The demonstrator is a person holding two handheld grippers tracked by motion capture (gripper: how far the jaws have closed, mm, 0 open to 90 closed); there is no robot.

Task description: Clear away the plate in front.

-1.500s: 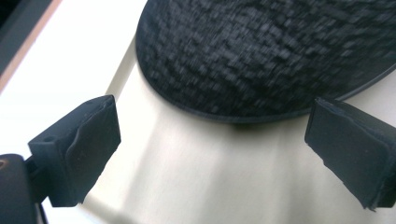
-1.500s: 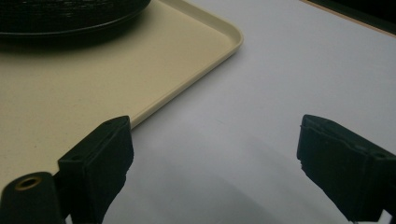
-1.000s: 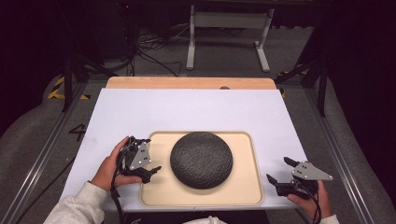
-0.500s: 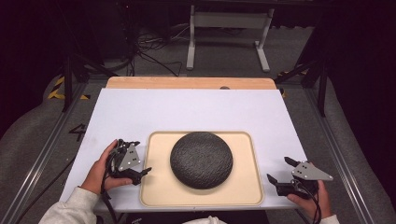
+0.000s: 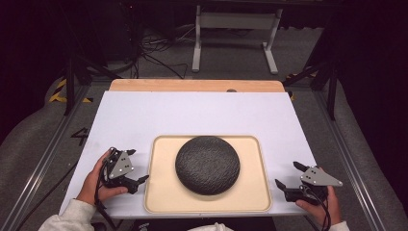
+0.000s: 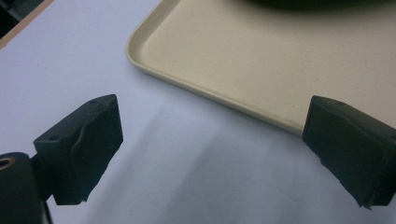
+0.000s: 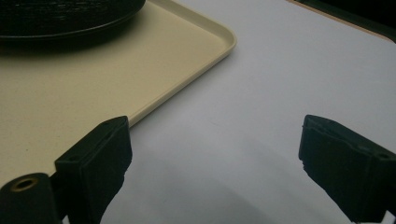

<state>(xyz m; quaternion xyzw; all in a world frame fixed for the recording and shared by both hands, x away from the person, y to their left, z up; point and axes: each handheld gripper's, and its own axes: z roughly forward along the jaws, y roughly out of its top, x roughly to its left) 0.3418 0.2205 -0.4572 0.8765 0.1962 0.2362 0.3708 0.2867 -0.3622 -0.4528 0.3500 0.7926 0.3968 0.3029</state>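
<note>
A dark, rough-textured round dome (image 5: 207,164) sits in the middle of a beige tray (image 5: 162,192) at the table's front. My left gripper (image 5: 138,166) rests on the white tabletop just left of the tray, open and holding nothing. In the left gripper view the gripper (image 6: 212,154) has its jaws wide apart, with the tray's rim (image 6: 196,86) between them and the dome's edge (image 6: 317,3) at the top. My right gripper (image 5: 287,174) lies right of the tray, also open. The right gripper view shows the gripper (image 7: 215,163) over bare table, beside the tray (image 7: 93,93) and dome (image 7: 60,18).
The white table top (image 5: 202,115) has a wooden strip (image 5: 192,85) along its far edge. Metal rails (image 5: 43,159) run along both sides. Beyond the table stand a metal frame (image 5: 235,33) and floor cables (image 5: 159,48).
My left gripper has slid left, away from the tray's edge and a little toward the person. The right gripper, tray and dome have stayed put.
</note>
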